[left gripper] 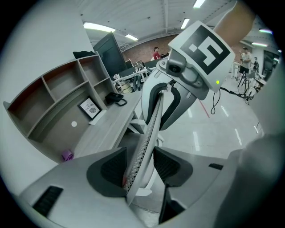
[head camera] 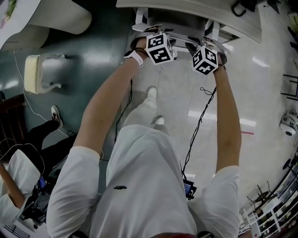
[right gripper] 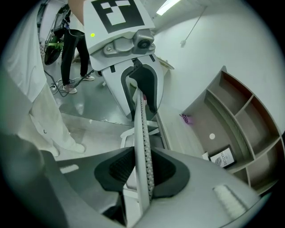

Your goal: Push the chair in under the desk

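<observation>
Chair back is pinched along its mesh top edge by the left tongs and the right tongs, both clamped. Its seat looks partly beneath the table; I'd reckon some pushing remains.

Mesh, matt plastic and a floor with real shine

And there it was: the chair back showed a pale perforated mesh edge on smooth white plastic; the left gripper and right gripper were matt grey plastic, with dark ribbed pads. The desk looked pale wood-grain, matt, and the floor was glossy, throwing back the lights.
</observation>
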Demonstrator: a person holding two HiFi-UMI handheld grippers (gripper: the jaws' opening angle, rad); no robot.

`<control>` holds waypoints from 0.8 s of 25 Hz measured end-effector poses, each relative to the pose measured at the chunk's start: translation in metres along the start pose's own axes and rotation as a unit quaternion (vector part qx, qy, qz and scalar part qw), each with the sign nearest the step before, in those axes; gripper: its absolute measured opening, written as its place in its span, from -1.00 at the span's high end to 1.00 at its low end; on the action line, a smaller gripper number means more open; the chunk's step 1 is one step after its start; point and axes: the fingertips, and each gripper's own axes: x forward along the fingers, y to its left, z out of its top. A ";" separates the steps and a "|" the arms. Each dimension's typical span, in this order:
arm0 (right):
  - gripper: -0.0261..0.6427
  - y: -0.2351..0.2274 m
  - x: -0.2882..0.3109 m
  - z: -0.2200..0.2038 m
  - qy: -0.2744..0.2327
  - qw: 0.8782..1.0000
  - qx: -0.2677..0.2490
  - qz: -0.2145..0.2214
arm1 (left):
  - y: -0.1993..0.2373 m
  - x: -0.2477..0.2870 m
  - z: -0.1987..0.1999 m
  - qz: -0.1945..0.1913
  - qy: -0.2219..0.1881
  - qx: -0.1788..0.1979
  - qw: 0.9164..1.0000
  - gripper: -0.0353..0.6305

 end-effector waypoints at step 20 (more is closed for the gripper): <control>0.63 -0.075 0.046 -0.027 0.054 0.998 -0.028 -0.023 | 0.069 0.045 0.017 0.001 0.000 0.001 1.000 0.32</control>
